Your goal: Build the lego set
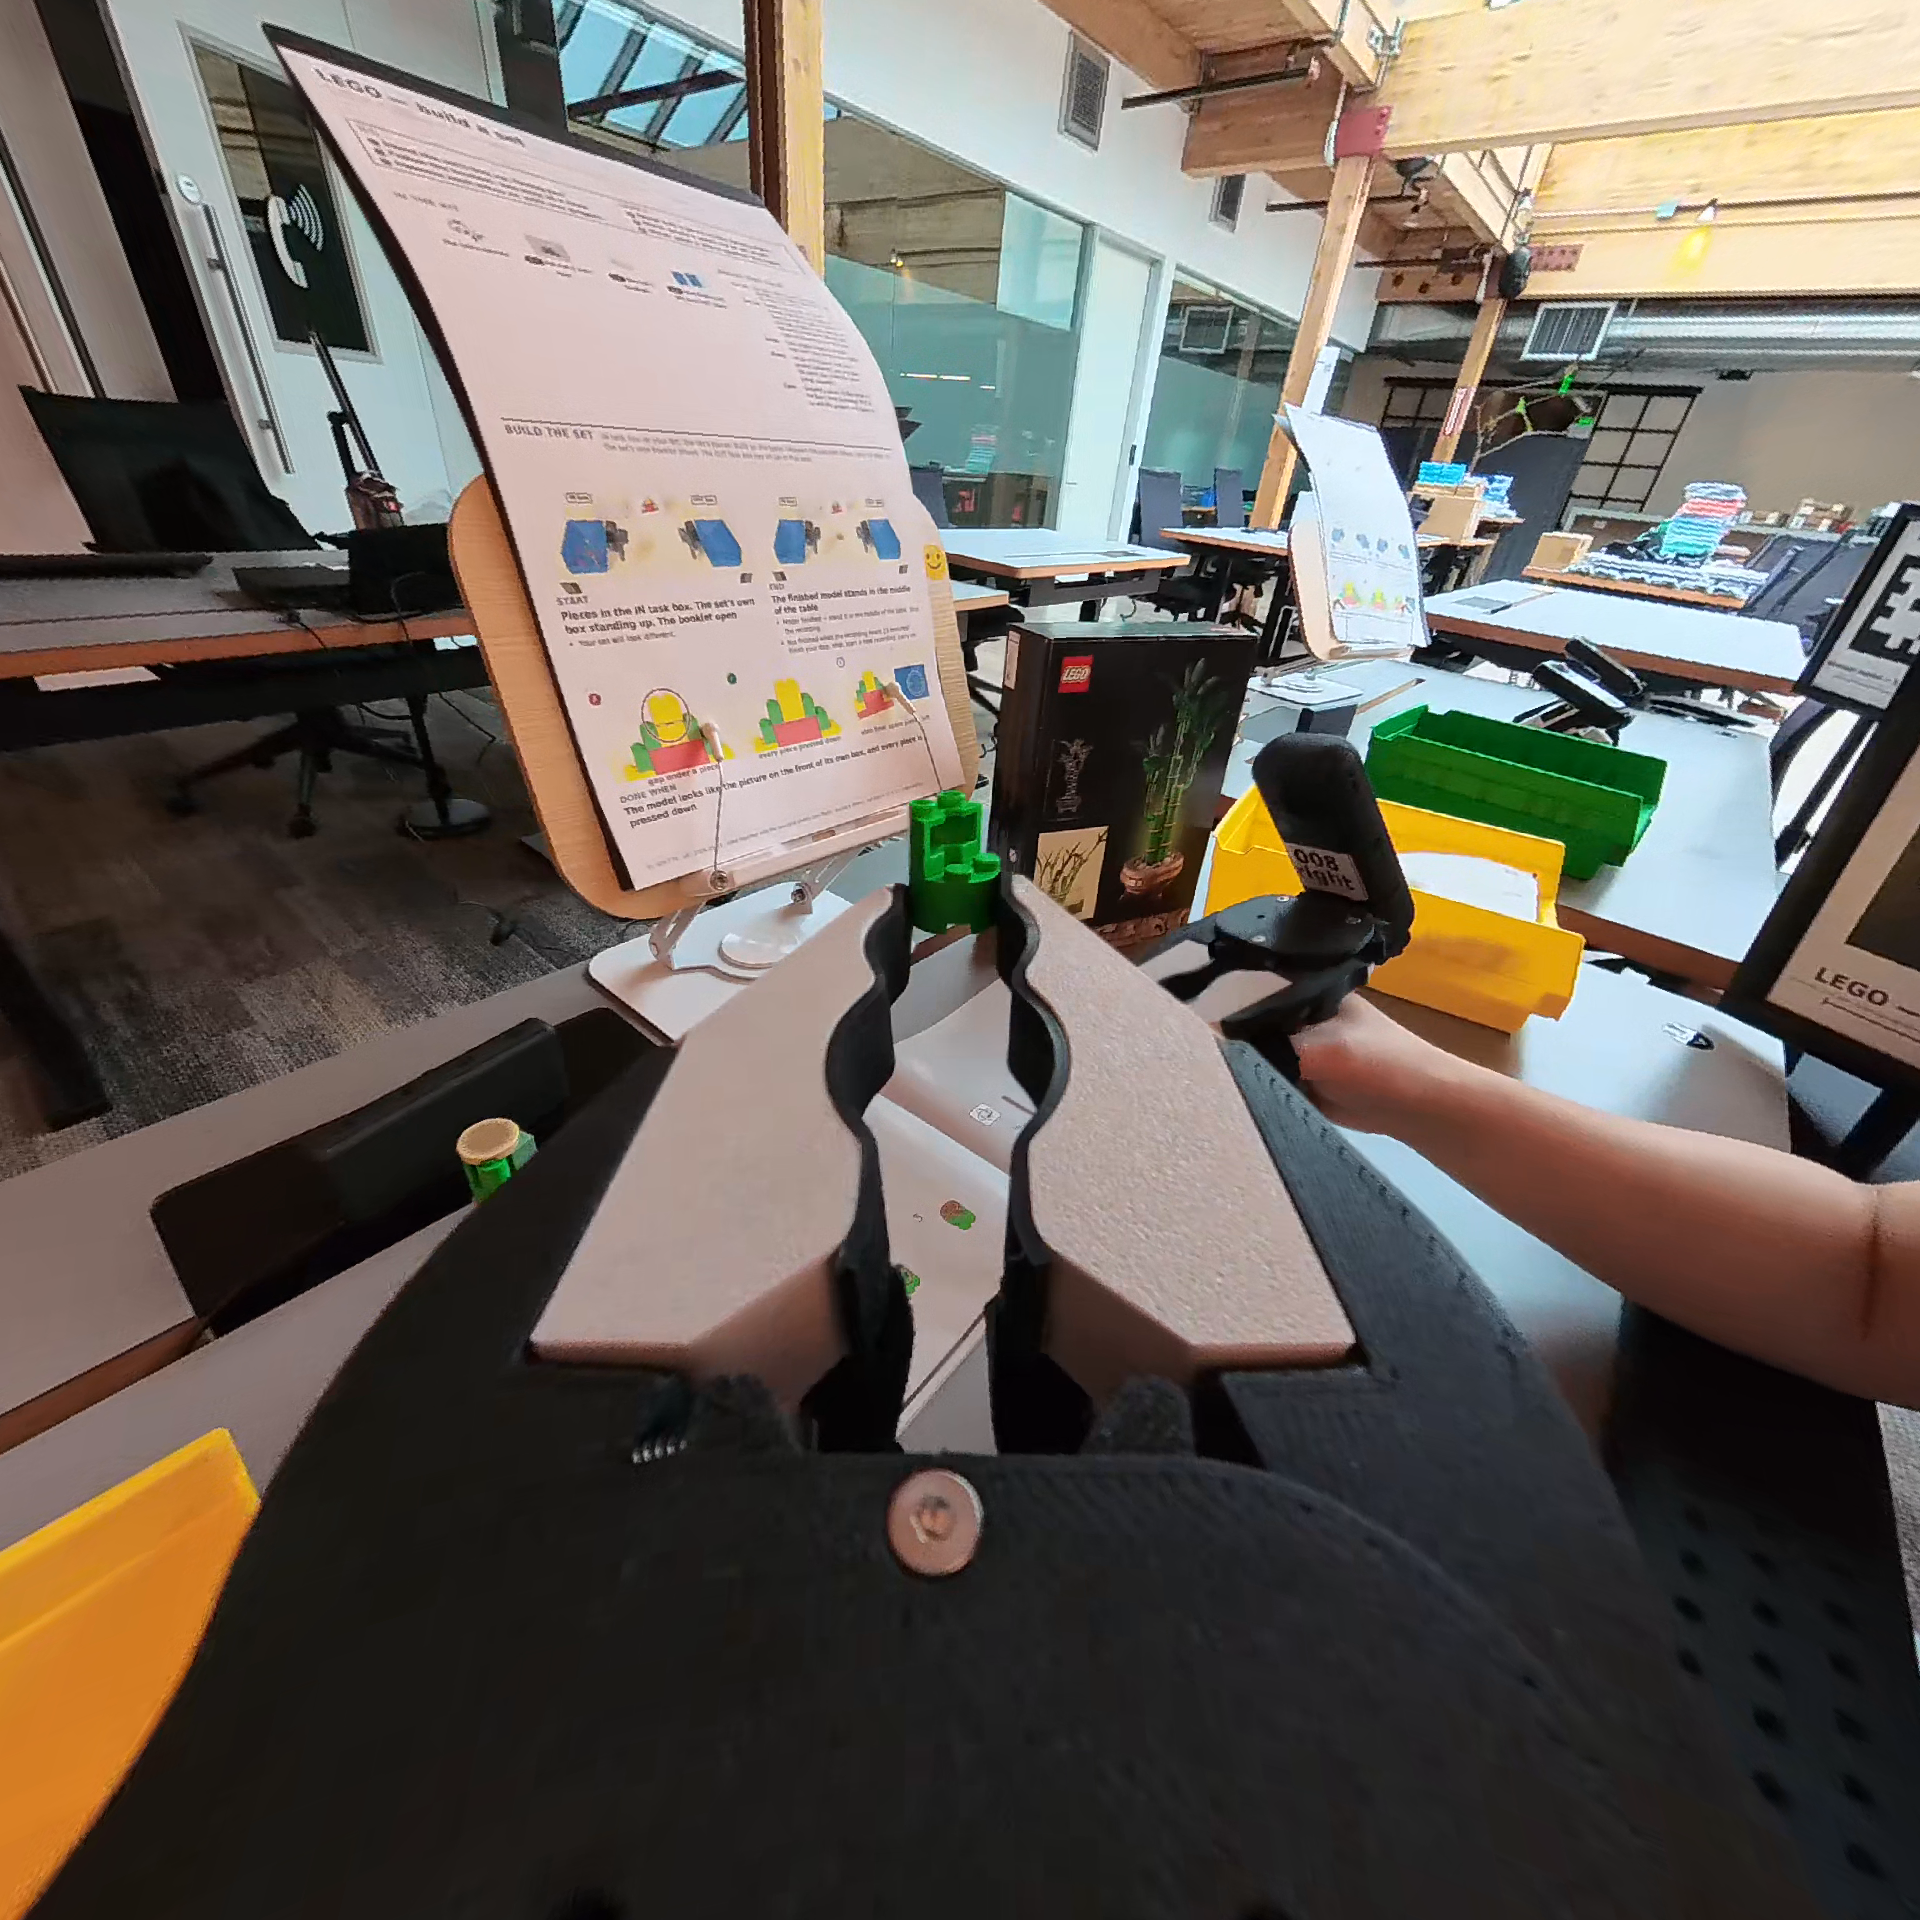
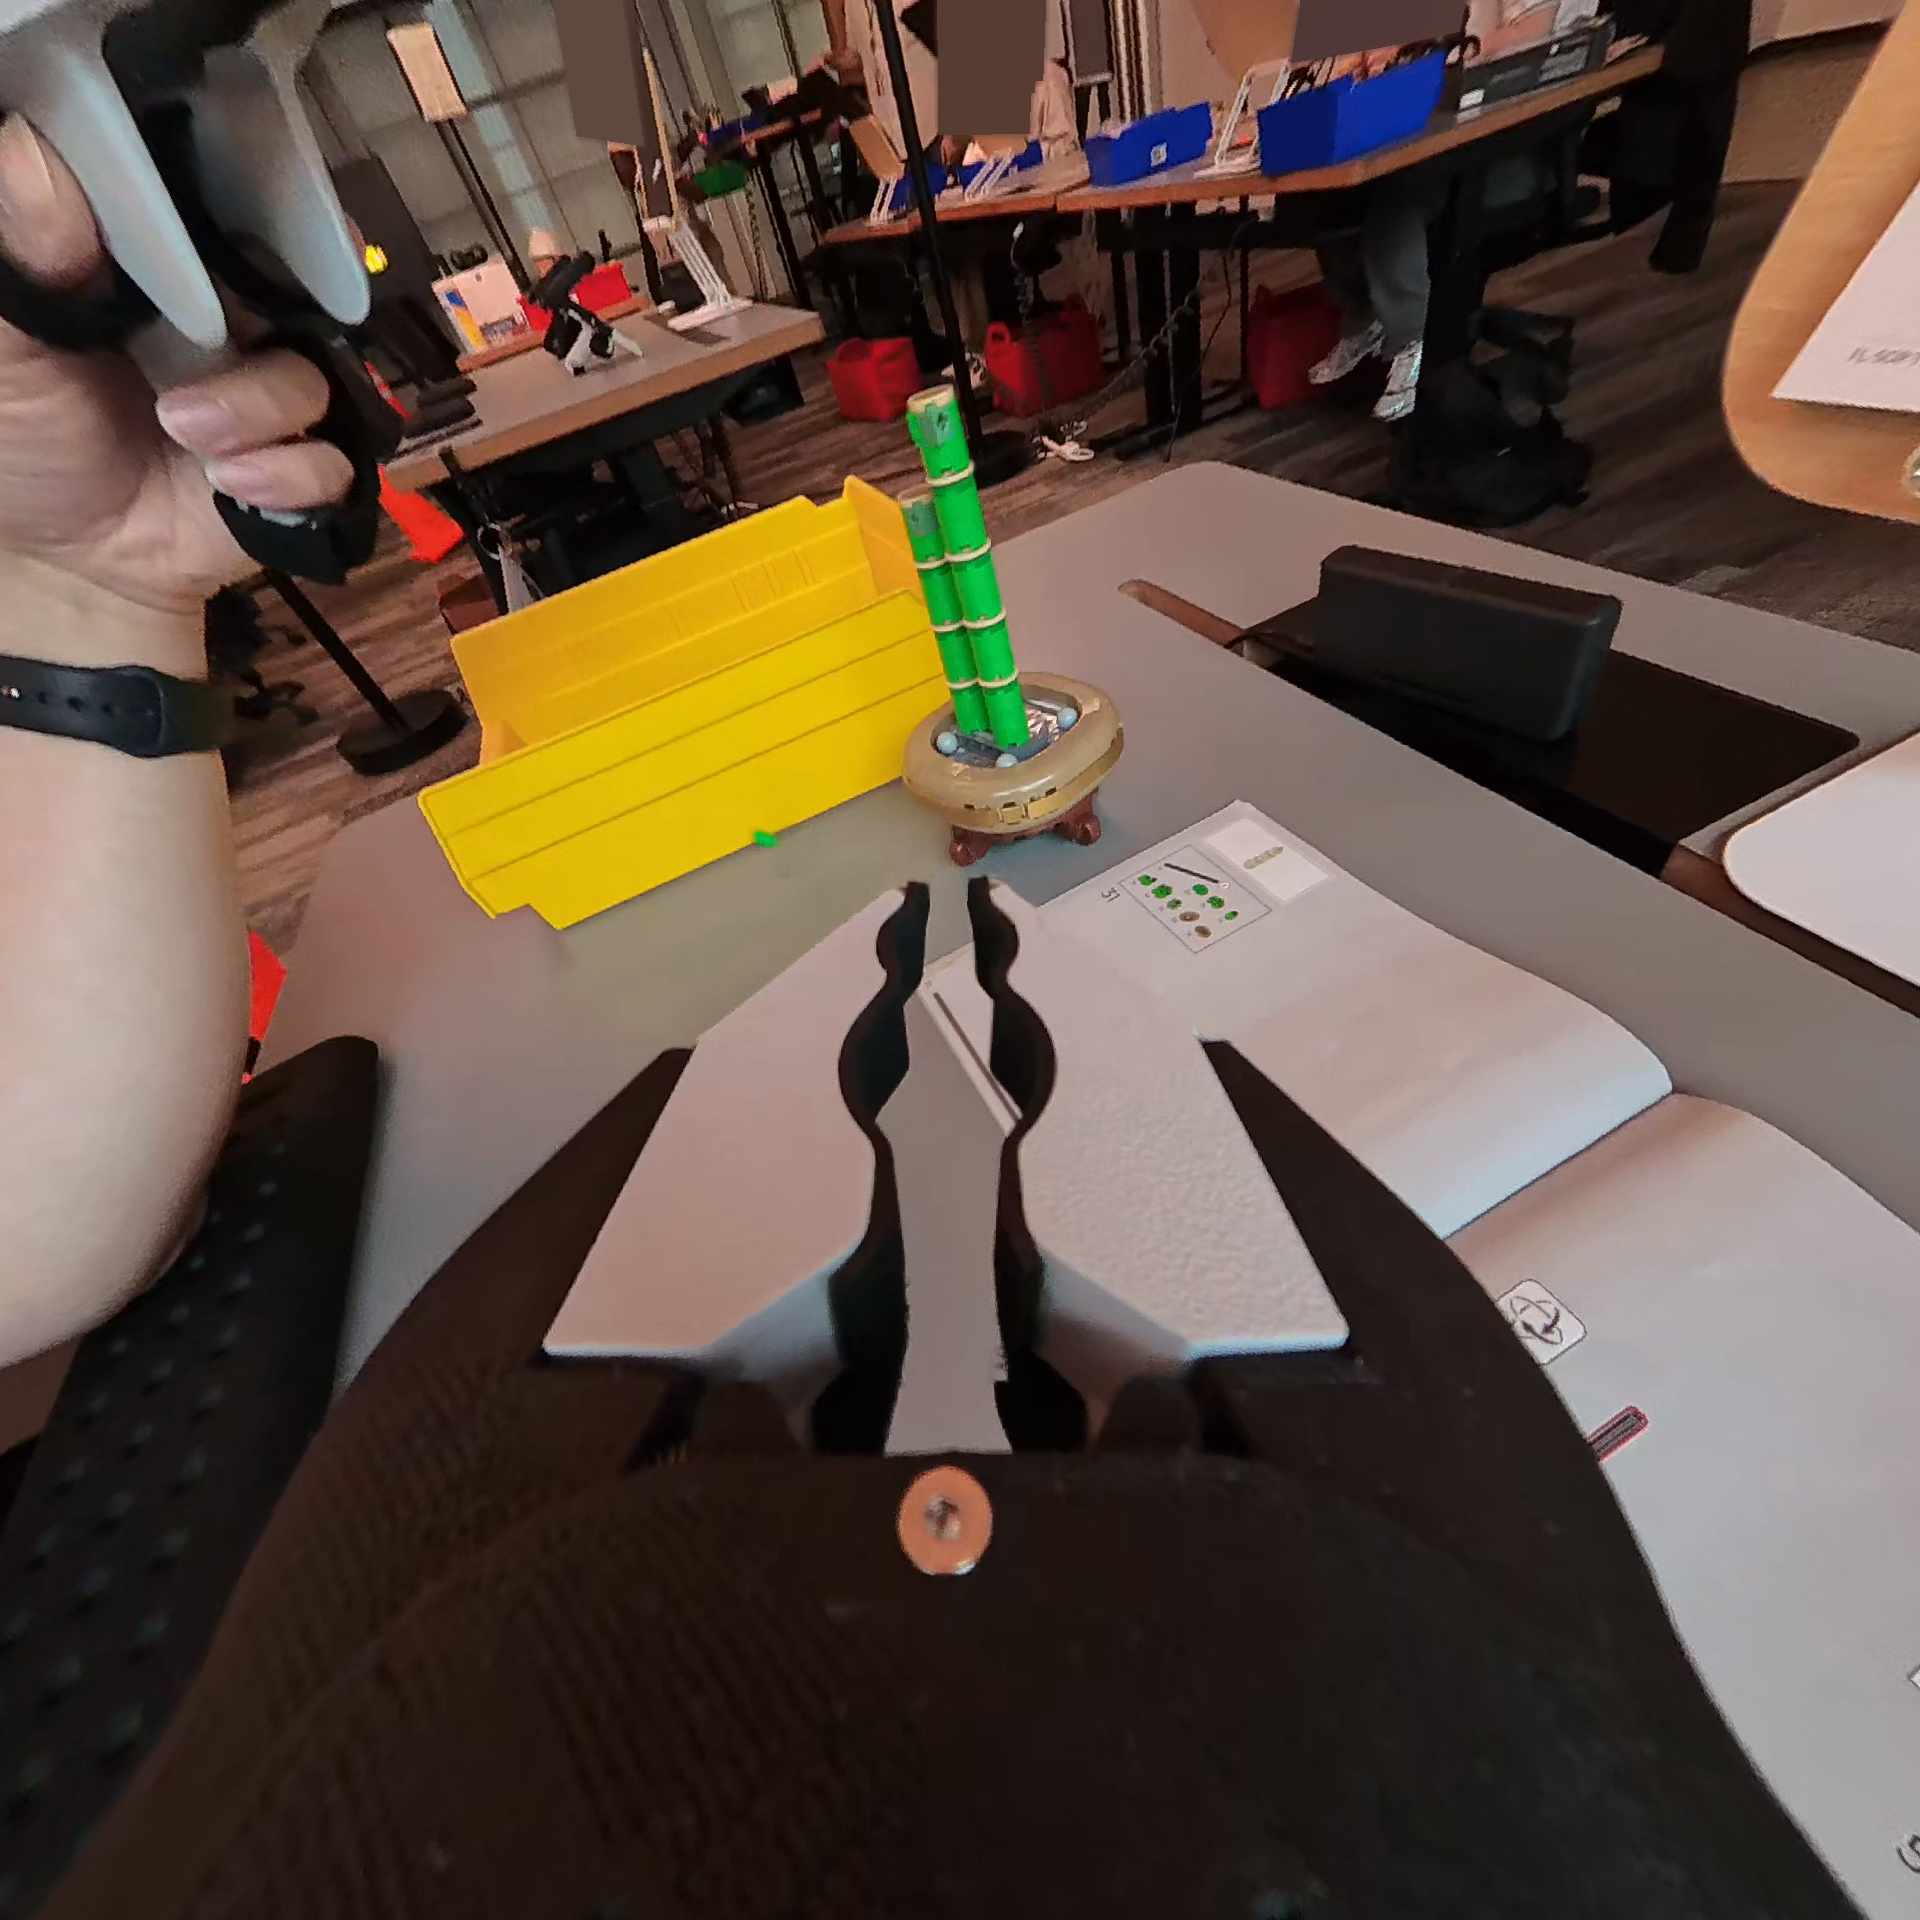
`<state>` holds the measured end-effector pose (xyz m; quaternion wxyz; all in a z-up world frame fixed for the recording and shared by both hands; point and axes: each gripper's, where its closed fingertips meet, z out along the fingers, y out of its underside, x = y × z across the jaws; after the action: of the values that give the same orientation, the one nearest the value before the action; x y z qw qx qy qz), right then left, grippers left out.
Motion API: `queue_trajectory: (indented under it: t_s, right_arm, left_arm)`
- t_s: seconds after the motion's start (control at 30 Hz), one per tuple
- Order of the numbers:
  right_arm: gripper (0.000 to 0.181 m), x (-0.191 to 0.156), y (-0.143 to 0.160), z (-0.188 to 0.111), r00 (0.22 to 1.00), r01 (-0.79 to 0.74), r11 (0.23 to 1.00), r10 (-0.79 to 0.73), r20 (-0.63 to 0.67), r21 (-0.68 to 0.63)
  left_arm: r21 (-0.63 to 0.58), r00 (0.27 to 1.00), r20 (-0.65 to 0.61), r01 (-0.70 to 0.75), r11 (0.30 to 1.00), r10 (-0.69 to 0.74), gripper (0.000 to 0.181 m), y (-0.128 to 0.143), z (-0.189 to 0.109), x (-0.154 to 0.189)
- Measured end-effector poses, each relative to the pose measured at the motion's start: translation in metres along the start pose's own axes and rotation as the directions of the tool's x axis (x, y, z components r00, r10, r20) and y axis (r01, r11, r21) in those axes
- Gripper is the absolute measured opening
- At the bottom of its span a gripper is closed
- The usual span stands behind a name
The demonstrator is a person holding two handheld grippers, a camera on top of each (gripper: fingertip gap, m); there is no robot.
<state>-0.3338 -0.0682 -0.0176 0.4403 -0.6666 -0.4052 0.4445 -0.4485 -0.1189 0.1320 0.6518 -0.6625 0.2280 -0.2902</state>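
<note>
My left hand-held gripper (image 1: 951, 894) is clamped on a green lego assembly (image 1: 949, 860), pinched between its fingertips and raised in front of the instruction sheet (image 1: 665, 499) on its wooden stand. My right hand-held gripper (image 2: 948, 902) holds nothing, its fingertips a narrow gap apart above the grey surface (image 2: 582, 997), over the left edge of the open building booklet (image 2: 1330, 997). The bamboo model (image 2: 982, 634), two green stalks upright in a tan round pot on brown feet, stands on the surface just beside the yellow bin (image 2: 665, 727). A tiny green piece (image 2: 766, 838) lies near the bin's front. The dark lego box (image 1: 1117, 769) stands upright behind my left fingertips.
</note>
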Motion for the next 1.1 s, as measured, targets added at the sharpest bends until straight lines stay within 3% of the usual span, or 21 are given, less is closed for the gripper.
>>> queue_trajectory:
  t_s: [0.33,0.63,0.83,0.93,1.1]
  right_arm:
    - [0.012,-0.022,0.026,0.023,0.995,0.096,0.989,-0.091,0.044,-0.117]
    - [0.023,-0.080,0.061,0.054,0.954,0.253,0.950,-0.214,0.209,-0.182]
    - [0.028,-0.121,0.094,0.079,0.854,0.472,0.863,-0.396,0.338,-0.179]
    - [0.029,-0.129,0.103,0.107,0.760,0.626,0.762,-0.549,0.347,-0.165]
    - [0.031,-0.139,0.105,0.161,0.664,0.737,0.658,-0.660,0.353,-0.157]
  left_arm:
    - [0.003,1.000,-0.003,0.007,1.000,-0.007,0.014,0.000,0.000,-0.001]
    - [0.009,1.000,-0.004,-0.007,1.000,0.007,0.014,-0.003,-0.002,0.001]
    - [0.053,1.000,-0.005,-0.018,0.998,0.019,0.014,-0.015,-0.016,0.004]
    - [0.080,0.999,0.021,-0.029,0.996,0.027,0.014,-0.022,-0.029,0.002]
    - [0.138,0.999,0.036,-0.036,0.990,0.032,0.014,-0.035,-0.053,0.003]
